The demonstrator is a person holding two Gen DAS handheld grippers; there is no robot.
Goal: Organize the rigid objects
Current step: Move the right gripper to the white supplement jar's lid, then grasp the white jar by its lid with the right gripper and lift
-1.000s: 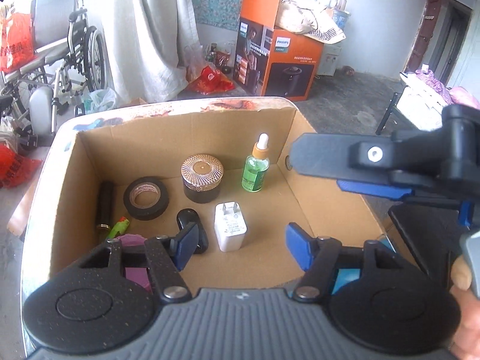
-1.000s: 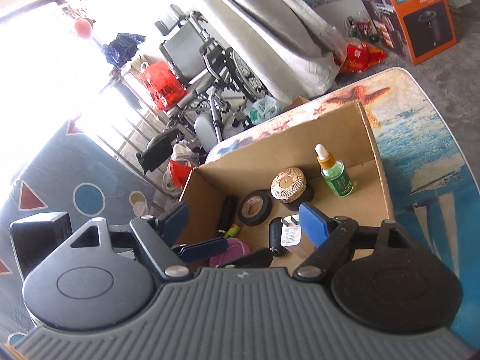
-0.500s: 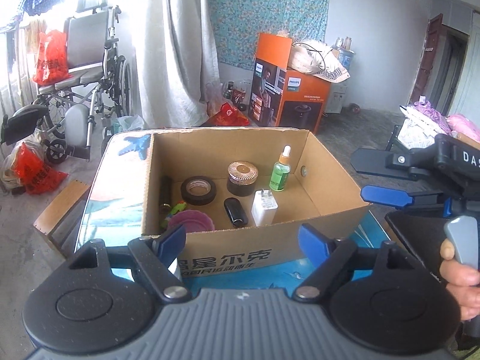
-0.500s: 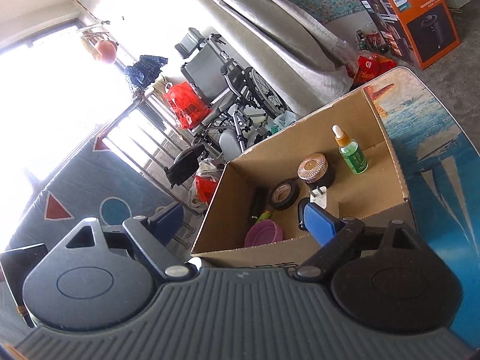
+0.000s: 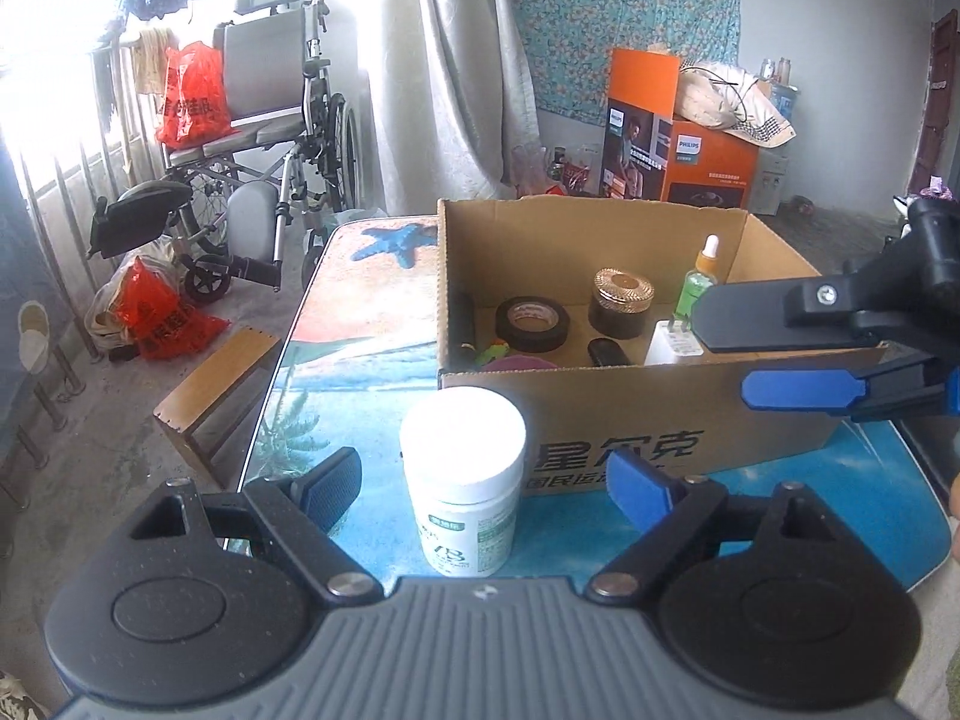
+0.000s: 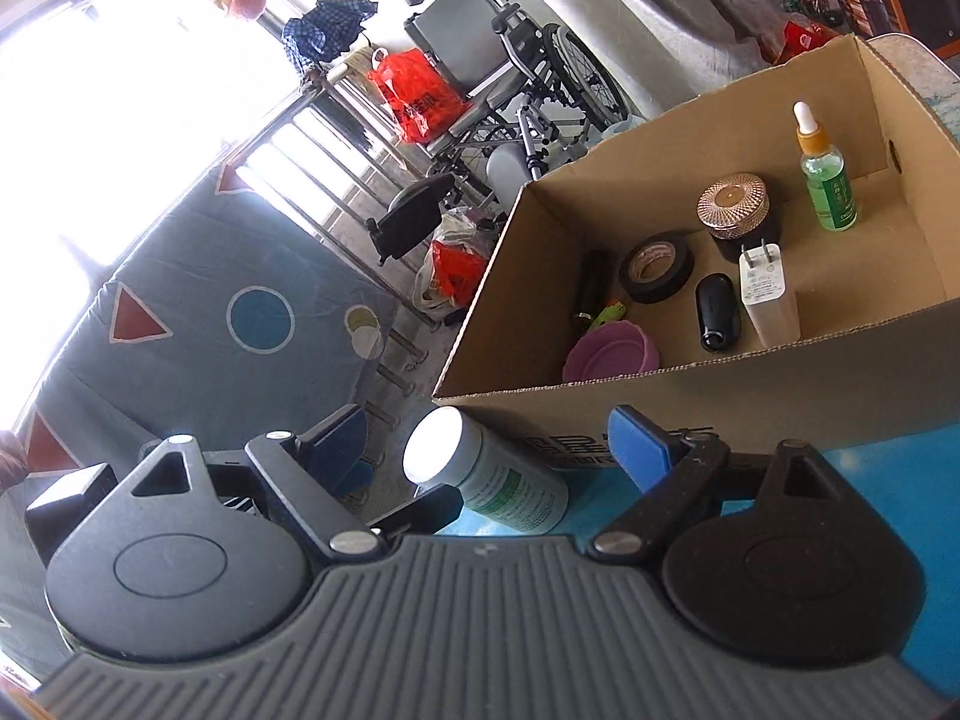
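Most of the sorting looks done. The cardboard box [image 5: 630,420] on the table [image 5: 360,300] already holds a roll of black tape [image 5: 531,324], a gold-lidded jar [image 5: 621,303], a green dropper bottle [image 6: 827,180], a white charger plug [image 6: 767,294], a small black oval case [image 6: 716,312], a purple bowl [image 6: 612,354], a dark tube [image 6: 591,288] and a small green item I cannot identify.

One thing is left outside — a white-lidded supplement bottle [image 5: 463,480], upright on the table just in front of the box's near left corner.

The left gripper [image 5: 480,483] frames that bottle, its jaws opening and its pads not touching it — likely the next pick. The right gripper [image 6: 498,450] is spread wide and holds nothing.
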